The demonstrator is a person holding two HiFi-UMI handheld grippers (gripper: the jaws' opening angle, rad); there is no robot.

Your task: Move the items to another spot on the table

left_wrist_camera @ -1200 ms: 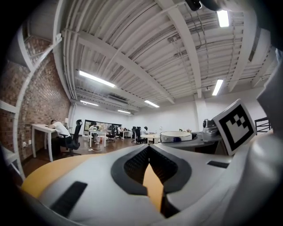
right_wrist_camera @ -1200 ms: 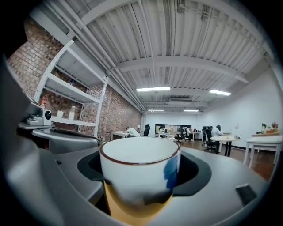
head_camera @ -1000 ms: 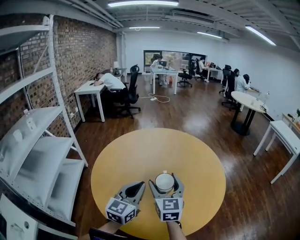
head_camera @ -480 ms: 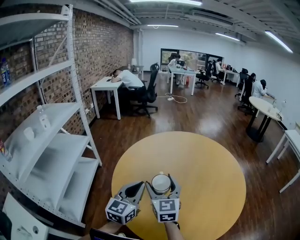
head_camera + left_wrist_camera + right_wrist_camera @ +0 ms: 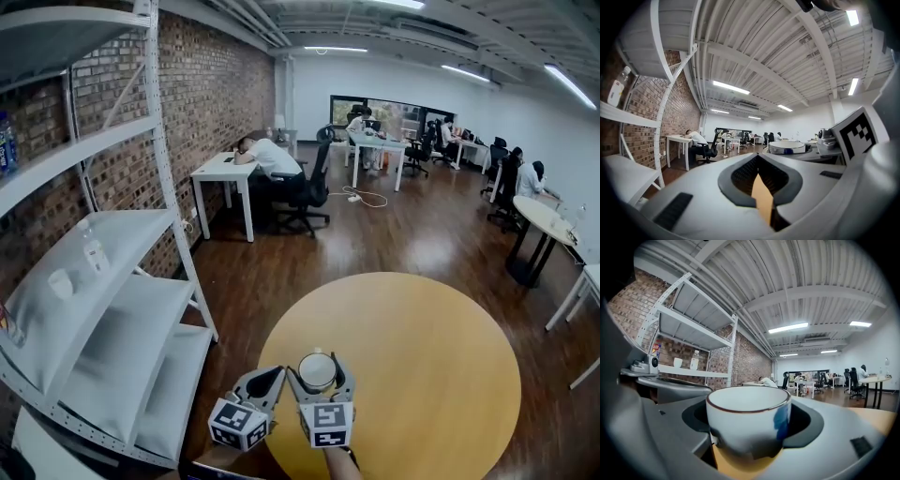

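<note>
A white cup (image 5: 317, 369) with a dark rim sits upright between the jaws of my right gripper (image 5: 317, 373), which is shut on it above the near left part of the round yellow table (image 5: 422, 347). In the right gripper view the cup (image 5: 747, 420) fills the middle, with a blue mark on its side. My left gripper (image 5: 264, 380) hangs just left of the right one, its jaws shut with nothing between them. In the left gripper view the jaws (image 5: 761, 187) meet and the cup (image 5: 786, 147) shows at the right.
A white metal shelf rack (image 5: 103, 309) stands at the left against a brick wall, with a small cup (image 5: 60, 283) and a bottle (image 5: 94, 251) on it. Desks, chairs and seated people are far back. A second round table (image 5: 548, 220) stands at the right.
The view has swung to the left, so the table sits further right in the picture. Both grippers keep their pose and the cup stays held.
</note>
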